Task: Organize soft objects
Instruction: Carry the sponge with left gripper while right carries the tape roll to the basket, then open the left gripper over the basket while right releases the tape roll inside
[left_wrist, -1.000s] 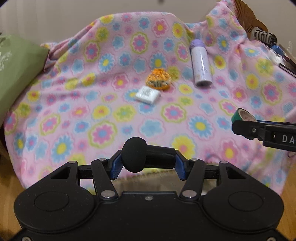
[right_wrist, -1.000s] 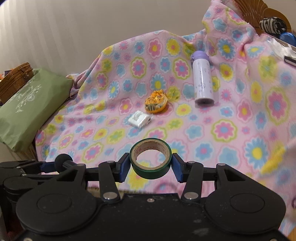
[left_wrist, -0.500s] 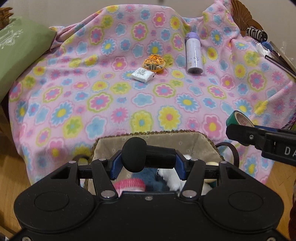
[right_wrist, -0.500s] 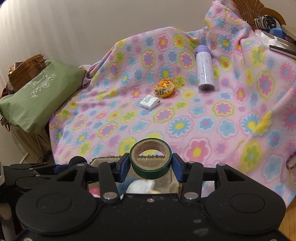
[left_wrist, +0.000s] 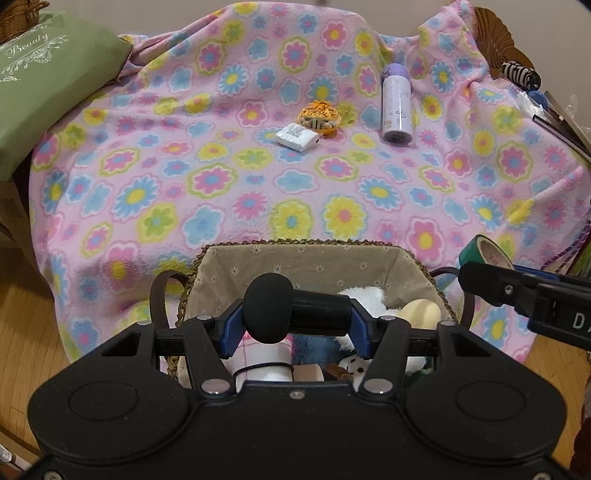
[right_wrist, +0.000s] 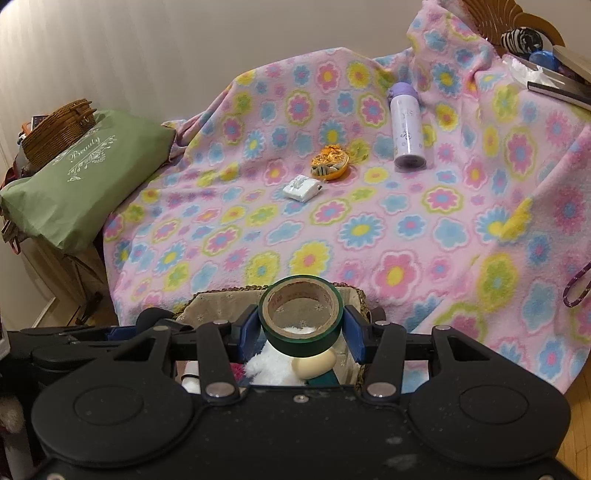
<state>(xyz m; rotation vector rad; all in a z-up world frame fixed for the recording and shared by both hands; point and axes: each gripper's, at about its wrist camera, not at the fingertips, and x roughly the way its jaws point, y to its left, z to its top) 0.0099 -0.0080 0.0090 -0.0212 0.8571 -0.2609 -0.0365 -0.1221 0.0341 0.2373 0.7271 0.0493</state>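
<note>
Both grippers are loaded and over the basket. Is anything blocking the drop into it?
Nothing visible blocks it. The left gripper holds the black microphone and the right gripper holds the green tape roll above the open basket, which already holds soft toys.

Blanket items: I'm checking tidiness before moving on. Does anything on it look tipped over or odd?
Yes. The purple-capped bottle lies on its side on the floral blanket rather than upright. The white packet lies askew, touching the orange toy.
</note>
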